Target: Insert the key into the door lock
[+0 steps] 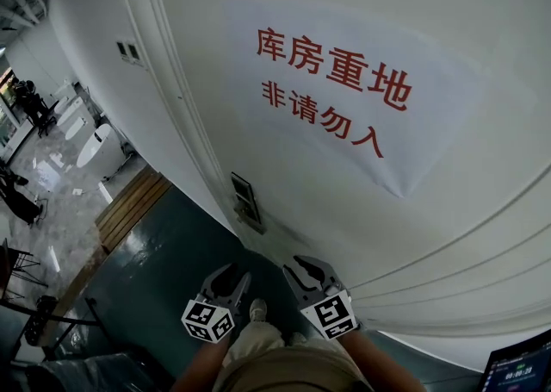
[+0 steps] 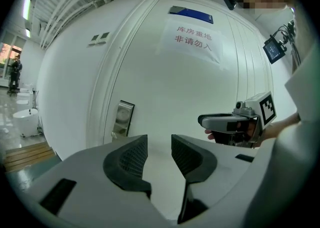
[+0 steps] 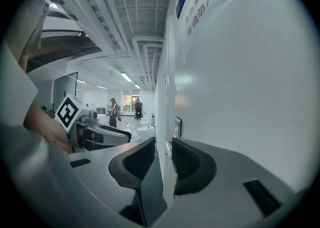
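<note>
Hovering near lock plate, left gripper, right gripper, jaws parted, both empty.

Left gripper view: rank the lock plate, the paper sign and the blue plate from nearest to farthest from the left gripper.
1. Lock plate, low, to the left.
2. Paper sign, higher up, middle.
3. Blue plate, at the very top.
</note>
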A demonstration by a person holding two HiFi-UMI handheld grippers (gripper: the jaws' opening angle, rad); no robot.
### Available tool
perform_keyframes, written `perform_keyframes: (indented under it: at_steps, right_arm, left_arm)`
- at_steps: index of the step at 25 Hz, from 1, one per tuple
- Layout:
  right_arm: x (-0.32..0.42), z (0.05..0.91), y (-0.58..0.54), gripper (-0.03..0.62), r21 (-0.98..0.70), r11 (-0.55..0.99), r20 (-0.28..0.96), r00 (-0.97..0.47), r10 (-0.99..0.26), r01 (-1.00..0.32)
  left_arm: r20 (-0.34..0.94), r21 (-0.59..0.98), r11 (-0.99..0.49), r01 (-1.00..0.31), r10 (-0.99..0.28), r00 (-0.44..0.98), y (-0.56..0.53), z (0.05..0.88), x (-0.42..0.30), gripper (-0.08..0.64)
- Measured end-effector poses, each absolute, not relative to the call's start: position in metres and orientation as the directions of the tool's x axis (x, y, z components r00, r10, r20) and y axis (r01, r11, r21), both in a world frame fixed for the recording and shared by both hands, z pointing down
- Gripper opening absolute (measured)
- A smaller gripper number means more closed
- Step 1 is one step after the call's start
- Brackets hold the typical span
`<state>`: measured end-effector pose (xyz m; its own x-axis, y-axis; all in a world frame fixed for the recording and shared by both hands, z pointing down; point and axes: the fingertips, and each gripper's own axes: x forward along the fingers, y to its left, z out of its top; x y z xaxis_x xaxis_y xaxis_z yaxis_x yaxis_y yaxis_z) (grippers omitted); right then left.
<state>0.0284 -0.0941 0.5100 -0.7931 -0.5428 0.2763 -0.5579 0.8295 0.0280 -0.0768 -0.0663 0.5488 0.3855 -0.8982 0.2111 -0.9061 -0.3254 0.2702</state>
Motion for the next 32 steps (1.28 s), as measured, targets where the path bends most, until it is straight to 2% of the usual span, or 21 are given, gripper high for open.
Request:
perform_keyframes:
  at_steps: [8,18,32]
  right_arm:
    - [0.042,0.527,-0.035,0.098,-0.004,0.871,0.293,-0.833,-0.469,-0.491]
    - [0.006,0.534,0.035,0.098,-0.010,0.923,0.301,-0.881,-0.365,-0.386]
    - [-0.044,0.533,0.068,0.098,-0.023,0.910,0.317,-0.867,-0.385,-0.413]
  left_arm:
    - [0.219,0.259,-0.238,-0.936,-0.930,0.297,0.011,0.555,-0.062,0.146]
    - [0.211,0.304,-0.110,-0.946,-0.961,0.180,0.102,0.561,-0.092,0.146]
    - [0.258,0.346,-0.082,-0.935,-0.949,0.179,0.153,0.575,-0.156,0.146]
